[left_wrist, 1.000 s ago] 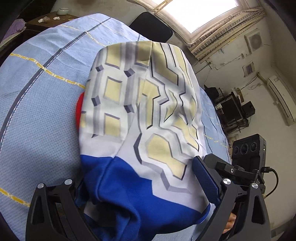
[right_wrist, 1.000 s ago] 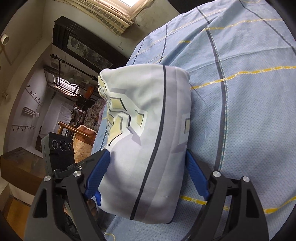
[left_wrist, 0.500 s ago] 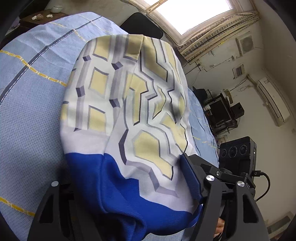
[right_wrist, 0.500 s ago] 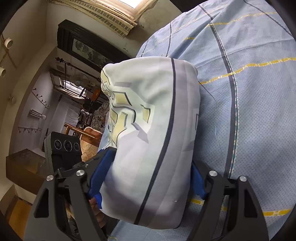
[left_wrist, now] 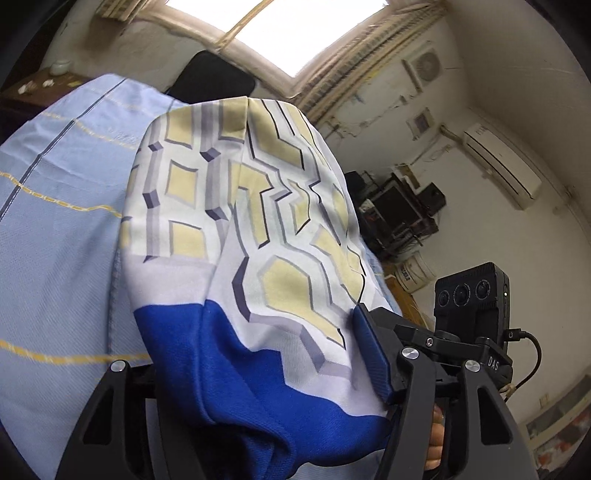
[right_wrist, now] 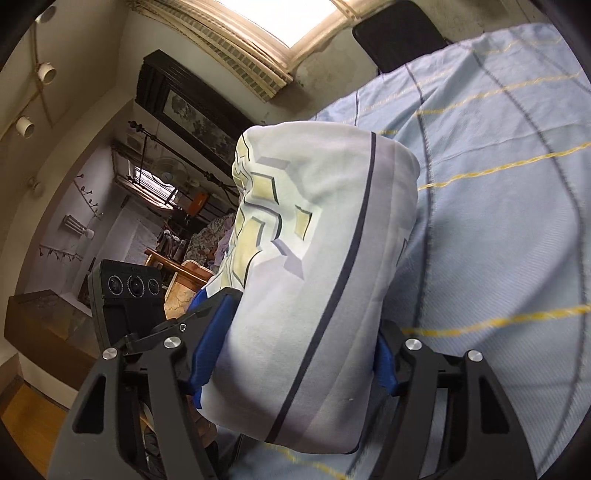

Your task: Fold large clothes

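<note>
Left gripper (left_wrist: 258, 373) clamped on the folded garment (left_wrist: 236, 229), blue pad (left_wrist: 369, 354) pressed into the white, yellow and blue cloth, fingers angled up toward the window (left_wrist: 295, 33). Right gripper (right_wrist: 295, 347) clamped on the same bundle (right_wrist: 325, 258) from its other end, tilted likewise. The garment is raised above the pale blue bedsheet (right_wrist: 498, 221).

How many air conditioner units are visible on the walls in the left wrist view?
2: a white split-type air conditioner high on the right wall, and a square white fan unit on the wall beside the window. Others may be hidden behind the patterned white-and-blue garment.
</note>
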`<state>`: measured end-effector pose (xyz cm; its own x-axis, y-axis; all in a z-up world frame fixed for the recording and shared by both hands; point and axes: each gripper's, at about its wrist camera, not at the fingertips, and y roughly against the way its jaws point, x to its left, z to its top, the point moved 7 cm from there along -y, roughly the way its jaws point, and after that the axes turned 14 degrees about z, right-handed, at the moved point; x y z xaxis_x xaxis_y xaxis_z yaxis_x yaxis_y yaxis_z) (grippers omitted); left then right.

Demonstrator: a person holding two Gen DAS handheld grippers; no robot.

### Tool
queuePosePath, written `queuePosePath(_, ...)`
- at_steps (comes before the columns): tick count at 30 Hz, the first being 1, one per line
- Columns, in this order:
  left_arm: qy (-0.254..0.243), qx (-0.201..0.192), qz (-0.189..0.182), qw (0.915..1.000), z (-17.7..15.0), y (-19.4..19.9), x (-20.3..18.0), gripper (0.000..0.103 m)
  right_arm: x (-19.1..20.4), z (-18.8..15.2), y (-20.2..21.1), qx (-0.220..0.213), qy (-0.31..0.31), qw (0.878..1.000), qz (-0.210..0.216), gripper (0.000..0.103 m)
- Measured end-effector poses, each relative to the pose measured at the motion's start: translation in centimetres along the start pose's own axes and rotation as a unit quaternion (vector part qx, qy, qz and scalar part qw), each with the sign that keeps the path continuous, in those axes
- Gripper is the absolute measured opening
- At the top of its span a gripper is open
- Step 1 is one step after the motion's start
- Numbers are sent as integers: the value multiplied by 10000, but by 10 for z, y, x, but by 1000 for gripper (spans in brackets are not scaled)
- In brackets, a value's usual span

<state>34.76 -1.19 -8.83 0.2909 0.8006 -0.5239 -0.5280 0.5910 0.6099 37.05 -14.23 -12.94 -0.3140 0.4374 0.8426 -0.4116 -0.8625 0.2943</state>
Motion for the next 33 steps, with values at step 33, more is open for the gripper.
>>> queuePosePath(33, -383, 657, 522, 9957, -202, -19, -50, 71, -43, -194, 138, -346, -450, 9973, -474, 73)
